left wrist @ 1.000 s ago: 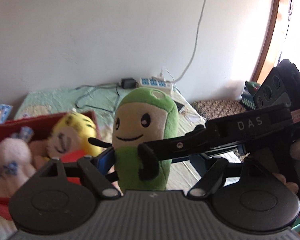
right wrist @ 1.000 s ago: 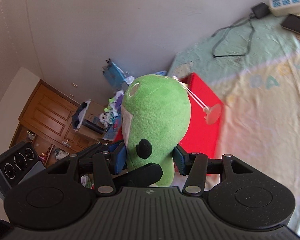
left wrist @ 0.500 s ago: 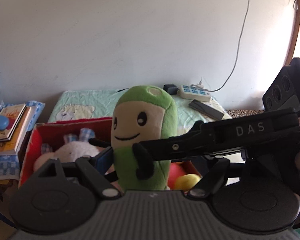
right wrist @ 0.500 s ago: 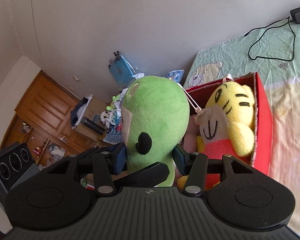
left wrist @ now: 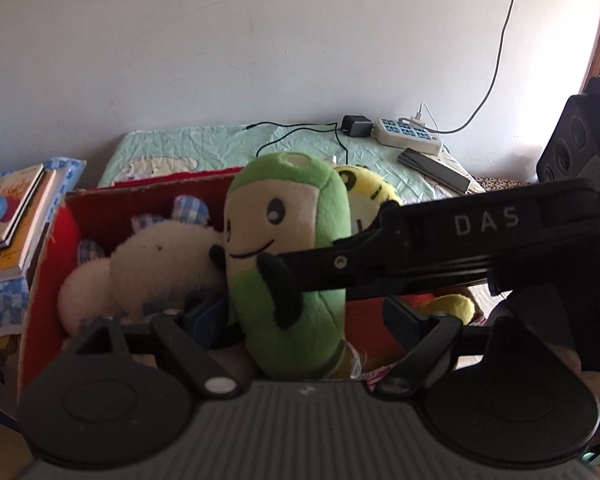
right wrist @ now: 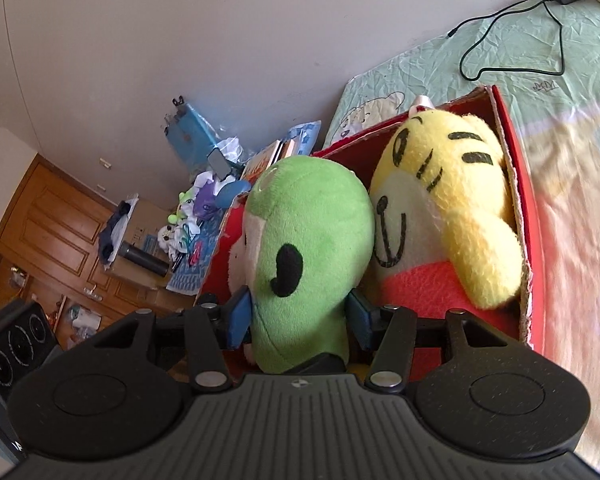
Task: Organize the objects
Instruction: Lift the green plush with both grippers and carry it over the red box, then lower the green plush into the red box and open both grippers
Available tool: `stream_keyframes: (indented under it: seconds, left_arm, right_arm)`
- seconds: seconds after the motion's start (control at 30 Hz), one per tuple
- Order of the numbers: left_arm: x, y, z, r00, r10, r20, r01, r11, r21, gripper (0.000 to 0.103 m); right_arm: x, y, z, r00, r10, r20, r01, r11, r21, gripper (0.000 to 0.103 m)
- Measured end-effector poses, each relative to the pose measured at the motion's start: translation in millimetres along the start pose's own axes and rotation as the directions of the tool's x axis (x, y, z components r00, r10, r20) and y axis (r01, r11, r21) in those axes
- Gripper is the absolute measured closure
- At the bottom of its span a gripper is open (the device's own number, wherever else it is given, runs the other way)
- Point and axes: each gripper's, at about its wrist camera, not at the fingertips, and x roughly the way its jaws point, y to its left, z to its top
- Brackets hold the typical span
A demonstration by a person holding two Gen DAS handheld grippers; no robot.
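A green bean-shaped plush (left wrist: 284,220) with a smiling face stands upright inside a red box (left wrist: 44,260), between a white plush (left wrist: 152,264) and a yellow tiger plush (left wrist: 364,188). My right gripper (right wrist: 300,316) is shut on the green plush (right wrist: 312,240), blue pads pressed into both its sides. One of the right gripper's fingers (left wrist: 420,248) crosses the left wrist view in front of the toy. My left gripper (left wrist: 304,316) straddles the toy's base; the left pad touches it and the right pad stands apart. The tiger plush (right wrist: 452,184) leans on the box wall (right wrist: 520,184).
The box sits on a bed with a pale green sheet (left wrist: 220,148). A power strip (left wrist: 408,136), a charger with its cable and a dark flat device (left wrist: 434,170) lie near the wall. Books (left wrist: 16,216) are stacked left of the box. A cluttered table (right wrist: 188,216) and wooden cabinets (right wrist: 40,240) stand beyond.
Both grippers have carried the green plush over the red box and lowered it in, between the white and yellow toys. The right gripper's hold is unchanged.
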Motion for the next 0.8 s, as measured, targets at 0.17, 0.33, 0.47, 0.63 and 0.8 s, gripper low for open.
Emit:
stream_keyframes:
  seconds: [0.17,0.33,0.47,0.63,0.8]
  left_arm:
    - [-7.3,6.0,2.5,1.0,-0.016,-0.018,0.016,1.0,-0.015,0.01]
    - [-13.2,0.4,9.3,0.998,0.044,-0.041,-0.043,0.999,0.011,0.008]
    - [-17.1,-8.1,16.6,0.992,0.103,-0.078,-0.101,0.995,0.021,0.008]
    - [-22.3,-22.6,22.0,0.979,0.174,-0.105,-0.171,0.985,0.03,0.008]
    - [-21.6,-48.5,24.9,0.962,0.242,-0.128,-0.234,0.97,0.069,0.008]
  right_arm:
    - [-10.1,6.0,-7.2,0.997,-0.034,0.064,0.034,0.999,0.004,0.044]
    - [-35.9,13.3,-14.0,0.98,-0.093,0.173,0.094,0.996,0.004,0.044]
    - [-62.8,12.2,-19.5,0.948,-0.186,0.257,0.179,0.983,0.051,0.045]
    - [-86.9,16.4,-23.1,0.887,-0.337,0.317,0.33,0.941,0.077,0.045]
    - [-102.3,11.5,-28.6,0.815,-0.491,0.306,0.485,0.869,0.101,0.044]
